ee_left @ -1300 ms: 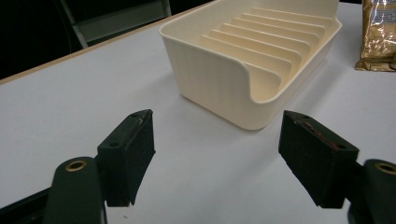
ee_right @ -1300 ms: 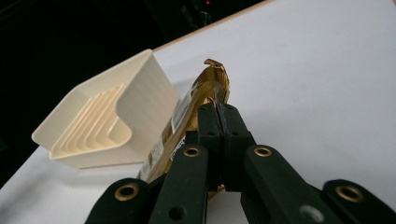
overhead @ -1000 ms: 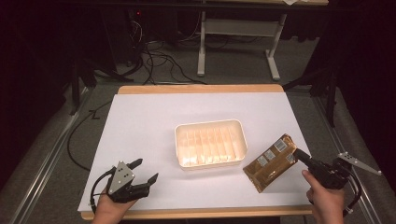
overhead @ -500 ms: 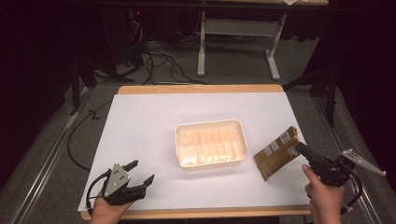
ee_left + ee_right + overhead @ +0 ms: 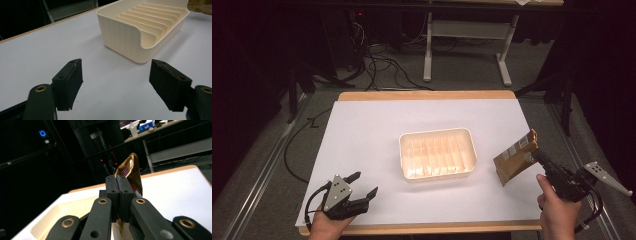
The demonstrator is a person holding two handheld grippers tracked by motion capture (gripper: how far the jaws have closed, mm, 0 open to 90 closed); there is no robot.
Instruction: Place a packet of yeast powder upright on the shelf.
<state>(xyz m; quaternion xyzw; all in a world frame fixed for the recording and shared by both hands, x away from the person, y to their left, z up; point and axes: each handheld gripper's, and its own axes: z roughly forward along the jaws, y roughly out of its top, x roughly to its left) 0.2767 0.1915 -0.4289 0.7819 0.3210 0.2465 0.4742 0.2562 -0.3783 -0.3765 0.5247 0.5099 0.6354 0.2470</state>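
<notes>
A shiny brown-gold snack packet [image 5: 514, 158] hangs tilted above the white table sheet at the right, pinched at its edge by my right gripper [image 5: 538, 156], which is shut on it. In the right gripper view the two jaws meet on the packet [image 5: 130, 170], whose crimped top sticks up behind them. A cream ribbed plastic tray [image 5: 438, 153] sits at the middle of the table and holds nothing. My left gripper [image 5: 363, 184] rests low at the front left, open, with nothing between its pads [image 5: 70, 80]; the tray [image 5: 125, 42] lies ahead of it.
The white sheet [image 5: 377, 135] covers a wooden-edged table [image 5: 427, 95]. Beyond the far edge stand a desk frame [image 5: 464, 47] and loose cables [image 5: 382, 65] on the dark floor. A black cable [image 5: 294, 150] trails off the table's left side.
The right gripper has lifted the packet off the sheet, and it now hangs tilted upright instead of lying flat. The left gripper has stayed put.
</notes>
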